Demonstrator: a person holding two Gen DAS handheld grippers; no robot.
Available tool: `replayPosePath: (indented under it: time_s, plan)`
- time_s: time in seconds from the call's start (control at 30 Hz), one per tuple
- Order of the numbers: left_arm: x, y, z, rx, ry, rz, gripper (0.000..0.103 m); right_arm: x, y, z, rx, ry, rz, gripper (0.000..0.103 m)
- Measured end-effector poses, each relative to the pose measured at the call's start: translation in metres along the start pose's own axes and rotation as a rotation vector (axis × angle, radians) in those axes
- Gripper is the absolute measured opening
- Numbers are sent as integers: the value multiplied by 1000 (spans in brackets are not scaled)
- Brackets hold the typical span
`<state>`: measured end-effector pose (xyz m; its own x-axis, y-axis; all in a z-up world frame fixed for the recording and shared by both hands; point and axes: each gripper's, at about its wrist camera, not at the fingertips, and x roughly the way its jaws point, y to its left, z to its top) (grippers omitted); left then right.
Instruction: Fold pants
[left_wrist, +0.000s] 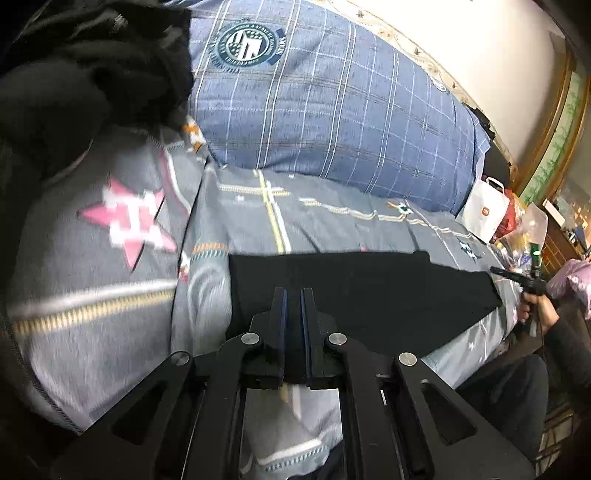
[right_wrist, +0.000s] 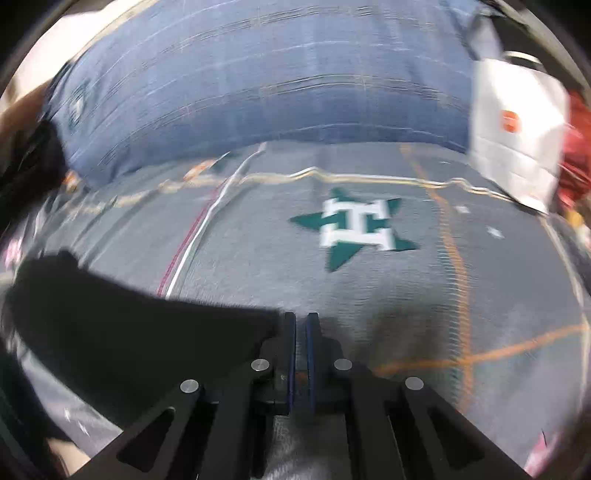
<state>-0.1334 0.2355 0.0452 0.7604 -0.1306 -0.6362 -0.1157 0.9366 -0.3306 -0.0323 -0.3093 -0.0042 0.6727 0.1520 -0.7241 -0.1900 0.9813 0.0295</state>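
The black pants (left_wrist: 369, 291) lie flat on the grey star-print bedsheet (left_wrist: 314, 221) as a long dark strip running left to right. My left gripper (left_wrist: 293, 295) is above the near edge of the pants, its jaws nearly together with a thin gap; no cloth shows between them. In the left wrist view the right gripper (left_wrist: 517, 277) is at the far right end of the pants. In the right wrist view the right gripper (right_wrist: 301, 321) has its jaws nearly together, with the pants (right_wrist: 129, 325) lying to its left.
A blue plaid duvet (left_wrist: 332, 103) is bunched along the back of the bed. A black garment (left_wrist: 92, 66) lies heaped at the back left. A white bag (left_wrist: 484, 210) and red items sit at the bed's right end. The sheet (right_wrist: 369, 295) has a green star.
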Motion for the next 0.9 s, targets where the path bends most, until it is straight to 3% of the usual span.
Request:
replayPosePath:
  time_s: [0.03, 0.1, 0.17, 0.2, 0.3, 0.43, 0.47, 0.53, 0.67, 0.8, 0.9]
  plan:
    - [2, -4, 5, 5, 4, 5, 5, -12, 4, 1, 10, -32, 17, 6]
    - [8, -7, 11, -20, 22, 8, 18, -32, 22, 1, 15, -50, 109, 6]
    - [17, -5, 8, -115, 87, -87, 56, -45, 46, -2, -11, -39, 186, 6]
    - [23, -2, 2, -186, 129, -146, 58, -50, 59, -5, -44, -46, 198, 6]
    - [20, 6, -11, -345, 154, -205, 58, -60, 83, -12, -121, -124, 148, 6]
    - [7, 20, -26, -575, 134, -282, 64, -47, 89, -23, -48, -216, 206, 6]
    - [11, 21, -26, -607, 149, -300, 64, -36, 91, -24, -46, -170, 204, 6]
    - [22, 21, -24, -620, 177, -264, 64, -28, 95, -19, -84, -143, 152, 6]
    - [40, 22, -27, -635, 207, -152, 64, -31, 89, -17, -15, -181, 203, 6]
    - [60, 19, -32, -671, 214, -163, 64, -34, 85, -18, -1, -192, 188, 6]
    - [74, 23, -29, -701, 192, -93, 64, -32, 84, -16, 5, -184, 192, 6]
